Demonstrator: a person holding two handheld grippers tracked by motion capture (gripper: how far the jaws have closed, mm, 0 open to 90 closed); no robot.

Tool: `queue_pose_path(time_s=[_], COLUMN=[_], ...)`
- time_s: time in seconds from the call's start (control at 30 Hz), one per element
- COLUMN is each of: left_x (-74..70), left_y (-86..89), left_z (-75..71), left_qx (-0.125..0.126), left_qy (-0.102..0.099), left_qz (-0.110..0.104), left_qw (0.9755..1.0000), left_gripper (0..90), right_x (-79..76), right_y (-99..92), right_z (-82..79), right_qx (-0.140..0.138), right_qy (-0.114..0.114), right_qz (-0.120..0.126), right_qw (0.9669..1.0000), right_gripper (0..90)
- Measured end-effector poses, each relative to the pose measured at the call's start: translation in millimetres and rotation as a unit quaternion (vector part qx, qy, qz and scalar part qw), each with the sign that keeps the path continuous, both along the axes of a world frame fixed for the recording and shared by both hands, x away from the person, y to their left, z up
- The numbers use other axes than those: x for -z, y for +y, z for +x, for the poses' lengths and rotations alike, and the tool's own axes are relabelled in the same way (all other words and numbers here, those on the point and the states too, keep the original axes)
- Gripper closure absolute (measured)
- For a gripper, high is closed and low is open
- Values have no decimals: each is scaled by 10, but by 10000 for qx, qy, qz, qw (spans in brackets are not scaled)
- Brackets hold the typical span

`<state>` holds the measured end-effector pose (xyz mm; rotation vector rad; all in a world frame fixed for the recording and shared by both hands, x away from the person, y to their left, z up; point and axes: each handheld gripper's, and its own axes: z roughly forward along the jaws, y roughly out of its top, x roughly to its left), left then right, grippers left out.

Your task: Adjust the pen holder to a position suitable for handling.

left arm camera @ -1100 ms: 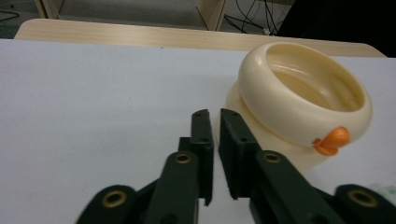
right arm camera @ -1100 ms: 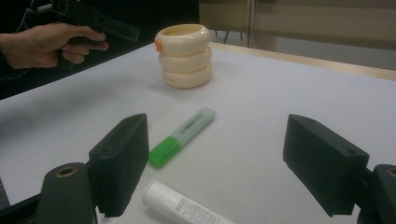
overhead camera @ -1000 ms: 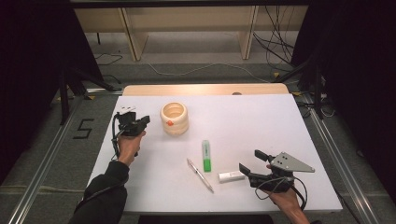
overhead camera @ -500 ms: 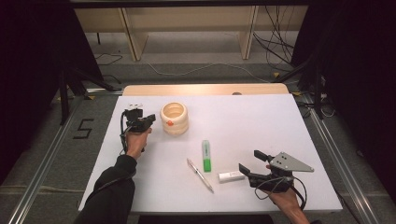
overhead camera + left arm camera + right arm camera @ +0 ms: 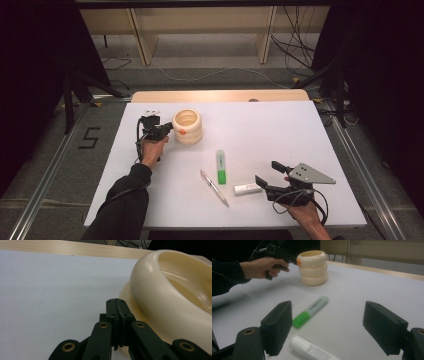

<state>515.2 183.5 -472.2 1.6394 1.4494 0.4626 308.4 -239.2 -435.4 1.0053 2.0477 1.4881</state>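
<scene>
Left gripper at the ringed holder, right one waiting wide

High view: my left gripper sits against the cream holder at the table's far left. Left gripper view: jaws pressed together, empty, beside the holder's wall. Right gripper view: my right gripper gapes wide, holding nothing, white tube between its jaws.

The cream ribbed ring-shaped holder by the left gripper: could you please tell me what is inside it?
The cream ribbed ring-shaped holder shows a smooth, glossy inner wall with nothing resting against it. Its rim hides the bottom, so whether anything lies there cannot be told. The left gripper stays outside, fingers together beside the wall.
</scene>
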Motion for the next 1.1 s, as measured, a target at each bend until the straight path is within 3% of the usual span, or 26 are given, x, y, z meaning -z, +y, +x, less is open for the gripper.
queue_pose_path(time_s=[0.23,0.43,0.5,1.1], left_x=[-22,-54,-67,-129], left_y=[-122,-330,-427,-729], left_z=[24,43,49,32], left_qx=[136,311,477,853], left_qy=[38,50,60,108], left_qz=[-21,-34,39,34], left_qw=[9999,9995,9988,9963], left_gripper=[893,893,893,893], right_x=[-7,-11,-11,-8], right_y=[-8,-12,-13,-14], right_z=[-3,-6,-6,-3], right_qx=[14,8,22,17], right_qy=[16,0,13,20], right_qz=[0,10,-5,15], right_qw=[10000,10000,10000,10000], right_gripper=[244,245,246,247])
